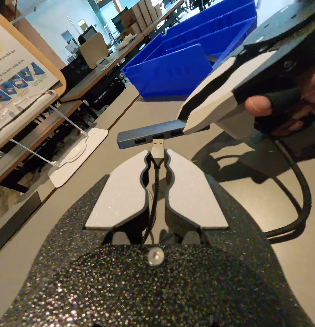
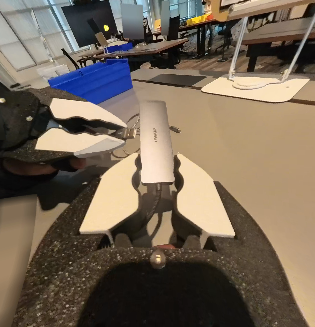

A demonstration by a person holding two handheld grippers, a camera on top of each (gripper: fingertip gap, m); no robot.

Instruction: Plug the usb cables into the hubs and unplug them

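The left tool [image 1: 157, 152] is pinched tight on the silver housing of a USB-A plug [image 1: 158, 146], with the metal tip poking out past the fingertips and the braided cable [image 1: 154, 191] running back down between the two fingers. The plug sits just in front of the middle port of the hub [image 1: 149, 131], lined up with it but not in yet; there's a tiny gap showing.

The right tool [image 2: 157, 157] is clamped around the near end of the same hub [image 2: 155, 139], a slim grey aluminium bar that sticks out forward and is held up off the table [image 2: 241, 150]. The hub's own black cord [image 2: 155, 200] comes out of its back end and drops between the right tool's fingers. In the right wrist view the left tool [image 2: 124, 132] comes in from the side with the plug [image 2: 128, 133] pointing at the hub's long edge.

Under the hub, more braided cable is lying on the table, and a small loose connector [image 2: 175, 129] rests just past it. A blue bin [image 1: 170, 70] stands toward the far edge of the table, and a white stand base [image 2: 256, 88] sits toward the far right corner in the right wrist view.
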